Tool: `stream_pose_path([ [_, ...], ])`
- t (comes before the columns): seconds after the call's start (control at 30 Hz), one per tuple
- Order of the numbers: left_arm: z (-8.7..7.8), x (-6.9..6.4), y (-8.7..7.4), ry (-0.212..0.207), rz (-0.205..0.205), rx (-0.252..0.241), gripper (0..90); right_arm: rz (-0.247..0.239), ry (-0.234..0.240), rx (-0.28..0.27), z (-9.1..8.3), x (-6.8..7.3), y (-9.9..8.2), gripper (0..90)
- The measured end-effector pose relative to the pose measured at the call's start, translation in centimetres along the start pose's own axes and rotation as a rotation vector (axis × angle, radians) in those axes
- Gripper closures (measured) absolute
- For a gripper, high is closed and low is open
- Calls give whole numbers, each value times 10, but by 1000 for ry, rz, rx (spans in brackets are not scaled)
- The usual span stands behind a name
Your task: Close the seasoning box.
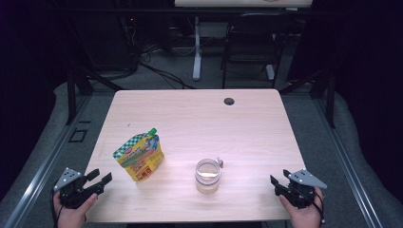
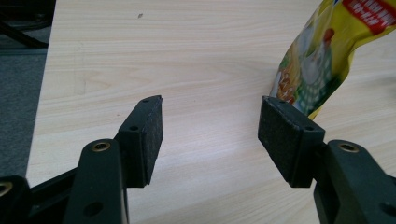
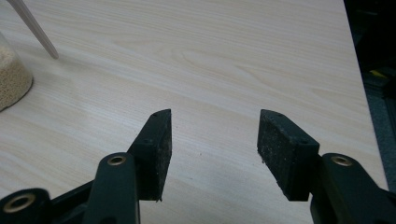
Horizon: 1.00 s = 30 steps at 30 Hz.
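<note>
A yellow stand-up pouch with a green cap and a green checked top stands on the wooden table, left of centre. A clear glass jar holding pale grains sits near the table's middle front. My left gripper is open at the front left corner, a short way left of the pouch. In its own view the left gripper holds nothing. My right gripper is open at the front right edge, well right of the jar. Nothing sits between the right gripper's jaws.
A round cable hole lies near the table's far edge. Beyond the table are a black chair, a white desk leg and floor cables. A thin pale stick slants above the jar in the right gripper view.
</note>
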<state>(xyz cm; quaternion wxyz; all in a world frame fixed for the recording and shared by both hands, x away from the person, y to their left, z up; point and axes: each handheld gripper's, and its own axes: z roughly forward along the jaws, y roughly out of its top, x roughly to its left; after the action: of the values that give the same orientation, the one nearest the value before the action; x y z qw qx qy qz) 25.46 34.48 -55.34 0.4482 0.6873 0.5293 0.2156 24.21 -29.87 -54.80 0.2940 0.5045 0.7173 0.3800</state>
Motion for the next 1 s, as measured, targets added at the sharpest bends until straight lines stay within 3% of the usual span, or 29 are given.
stream_pose_path([
  [0.23,2,6,-2,9,-8,16,406,28,-12,9,4,-6,-4,437],
  [0.4,7,9,-4,16,3,30,406,61,0,9,7,-7,-6,431],
  [0.7,16,8,-5,8,26,77,401,74,38,13,11,-8,-5,441],
  [1.0,19,7,-4,-6,40,96,396,27,68,29,12,-2,-3,450],
])
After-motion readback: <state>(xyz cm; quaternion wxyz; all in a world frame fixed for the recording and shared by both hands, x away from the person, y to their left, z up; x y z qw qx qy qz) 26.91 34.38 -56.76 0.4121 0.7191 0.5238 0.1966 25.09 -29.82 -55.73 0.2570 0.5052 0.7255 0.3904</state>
